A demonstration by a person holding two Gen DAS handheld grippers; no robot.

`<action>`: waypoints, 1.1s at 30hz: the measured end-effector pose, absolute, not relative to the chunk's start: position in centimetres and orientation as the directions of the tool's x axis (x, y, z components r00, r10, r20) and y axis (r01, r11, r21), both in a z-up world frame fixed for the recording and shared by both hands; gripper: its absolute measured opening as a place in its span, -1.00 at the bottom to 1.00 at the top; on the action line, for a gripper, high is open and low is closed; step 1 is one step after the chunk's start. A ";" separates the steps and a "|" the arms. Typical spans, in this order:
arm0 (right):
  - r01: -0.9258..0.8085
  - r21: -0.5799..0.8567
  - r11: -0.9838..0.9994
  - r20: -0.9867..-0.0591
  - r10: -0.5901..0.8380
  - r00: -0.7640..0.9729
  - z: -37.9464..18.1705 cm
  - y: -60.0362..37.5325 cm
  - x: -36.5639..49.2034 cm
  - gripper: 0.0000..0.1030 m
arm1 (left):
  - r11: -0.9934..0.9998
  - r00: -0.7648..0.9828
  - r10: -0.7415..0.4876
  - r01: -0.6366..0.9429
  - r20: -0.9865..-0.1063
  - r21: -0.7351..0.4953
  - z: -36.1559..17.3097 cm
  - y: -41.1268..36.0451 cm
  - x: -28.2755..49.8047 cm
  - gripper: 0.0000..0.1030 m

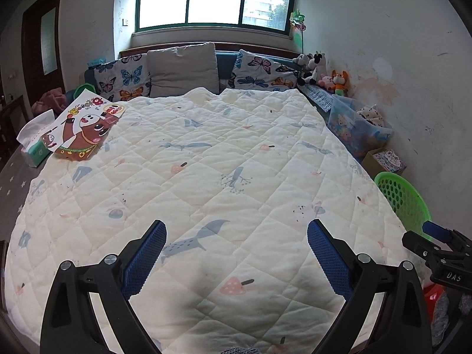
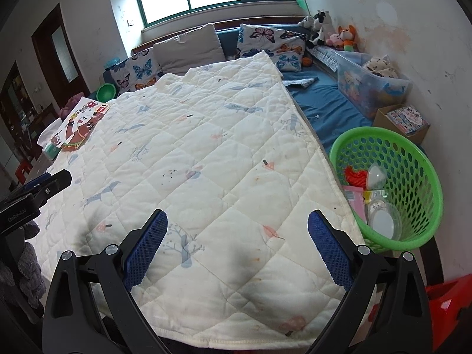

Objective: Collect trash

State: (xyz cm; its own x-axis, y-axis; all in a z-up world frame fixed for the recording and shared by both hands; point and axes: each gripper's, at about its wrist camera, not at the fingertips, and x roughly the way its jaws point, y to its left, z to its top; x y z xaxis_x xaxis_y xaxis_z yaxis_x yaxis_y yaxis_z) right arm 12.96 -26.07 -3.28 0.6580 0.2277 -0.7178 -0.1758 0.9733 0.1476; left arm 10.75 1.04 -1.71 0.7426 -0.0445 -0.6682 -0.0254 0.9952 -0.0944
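Now both claws level over quilt (image 2: 191, 135), jaws apart, empty: left claw (image 1: 236, 253), right claw (image 2: 237, 246) beside green basket (image 2: 419, 159).

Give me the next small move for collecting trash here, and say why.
Probably send the left gripper toward the cartoon sheet at the quilt's far left edge. Both grippers are open and hold nothing, the green basket already holds several items, and that sheet is the only loose thing on the quilt. Whether it is trash is a guess.
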 end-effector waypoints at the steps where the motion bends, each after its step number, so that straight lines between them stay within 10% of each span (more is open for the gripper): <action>1: -0.176 0.147 0.973 -0.717 0.227 0.659 -3.3 -26.1 12.8 0.85 | 0.995 0.746 -0.038 -0.031 -0.665 -0.091 -1.7 1.1 10.5 0.81; 33: -0.184 0.148 0.972 -0.695 0.235 0.680 -2.7 -25.7 10.3 0.85 | 0.995 0.747 0.001 -0.070 -0.665 -0.077 -2.0 1.6 6.5 0.81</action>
